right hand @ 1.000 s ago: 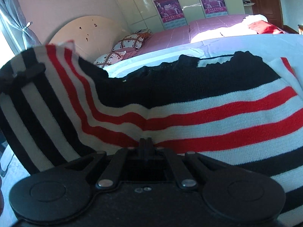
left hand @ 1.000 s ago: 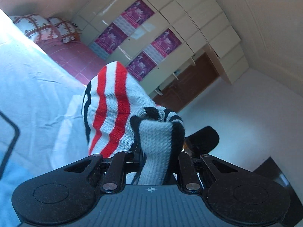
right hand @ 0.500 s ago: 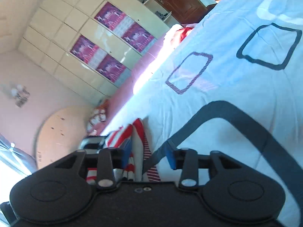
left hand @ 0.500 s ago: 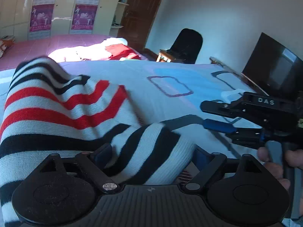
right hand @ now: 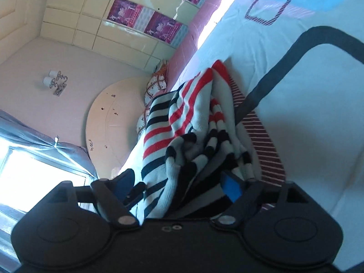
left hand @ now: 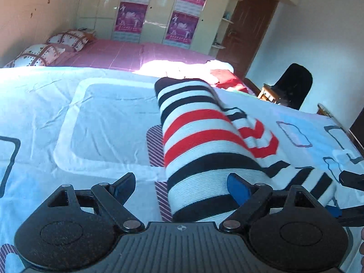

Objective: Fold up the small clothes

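Lying folded on the bed [left hand: 68,118], the sweater [left hand: 204,141] runs as a long striped roll from the near edge toward the bed's middle, one flap spilling to its right. Left gripper [left hand: 182,188] spread wide, near end of the roll between its fingers [left hand: 238,187]; left pad clear, right pad about at the knit, no squeeze visible. Right gripper [right hand: 179,186] jaws just been opening, now wide, bunched sweater [right hand: 188,136] end between them, not pinched as far as visible. Right gripper's fingers also peek in at the left view's right edge, just beside the flap. Left half of the quilt is bare, plenty of room there. Far side: pink sheet [left hand: 127,54], two pillows [left hand: 52,47] by the headboard [left hand: 34,13], clothes heap [left hand: 204,70] at the far right corner. Beyond the bed: wardrobe [left hand: 159,9] with posters, brown door [left hand: 248,27], black chair [left hand: 293,86] off the right edge. Window and curtain [right hand: 45,147] show in the right view.
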Demonstrator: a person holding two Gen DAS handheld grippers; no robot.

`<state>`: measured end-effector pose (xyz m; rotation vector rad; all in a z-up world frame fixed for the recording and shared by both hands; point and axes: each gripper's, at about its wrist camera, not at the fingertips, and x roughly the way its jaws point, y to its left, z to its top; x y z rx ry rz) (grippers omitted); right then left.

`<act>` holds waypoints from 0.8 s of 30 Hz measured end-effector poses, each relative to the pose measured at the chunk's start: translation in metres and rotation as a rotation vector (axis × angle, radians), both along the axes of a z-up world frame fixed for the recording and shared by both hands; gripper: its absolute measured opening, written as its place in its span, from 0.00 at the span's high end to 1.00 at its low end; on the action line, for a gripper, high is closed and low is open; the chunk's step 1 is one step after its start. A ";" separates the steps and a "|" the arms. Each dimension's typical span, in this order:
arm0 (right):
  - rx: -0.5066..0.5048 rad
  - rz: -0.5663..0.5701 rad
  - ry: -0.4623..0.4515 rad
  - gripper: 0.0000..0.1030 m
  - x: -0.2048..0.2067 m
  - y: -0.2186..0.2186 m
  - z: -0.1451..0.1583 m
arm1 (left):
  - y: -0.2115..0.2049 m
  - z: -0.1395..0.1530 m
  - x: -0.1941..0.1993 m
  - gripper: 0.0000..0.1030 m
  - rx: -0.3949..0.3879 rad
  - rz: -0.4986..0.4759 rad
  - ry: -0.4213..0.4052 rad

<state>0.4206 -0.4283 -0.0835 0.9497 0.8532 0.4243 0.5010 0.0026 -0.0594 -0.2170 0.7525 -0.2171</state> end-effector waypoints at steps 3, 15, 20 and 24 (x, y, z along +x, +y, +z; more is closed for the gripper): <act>-0.049 0.023 0.062 0.41 0.024 0.012 -0.008 | -0.006 -0.014 0.014 0.16 -0.048 0.006 0.010; -0.307 0.037 -0.135 0.84 -0.002 0.019 -0.012 | -0.037 -0.031 0.037 0.15 -0.041 -0.034 0.064; -0.193 -0.082 -0.234 0.46 -0.012 -0.014 0.007 | -0.036 -0.014 0.031 0.15 -0.029 -0.048 0.018; -0.183 -0.086 -0.153 0.47 0.042 -0.024 0.004 | -0.025 -0.002 0.049 0.15 -0.077 -0.029 -0.025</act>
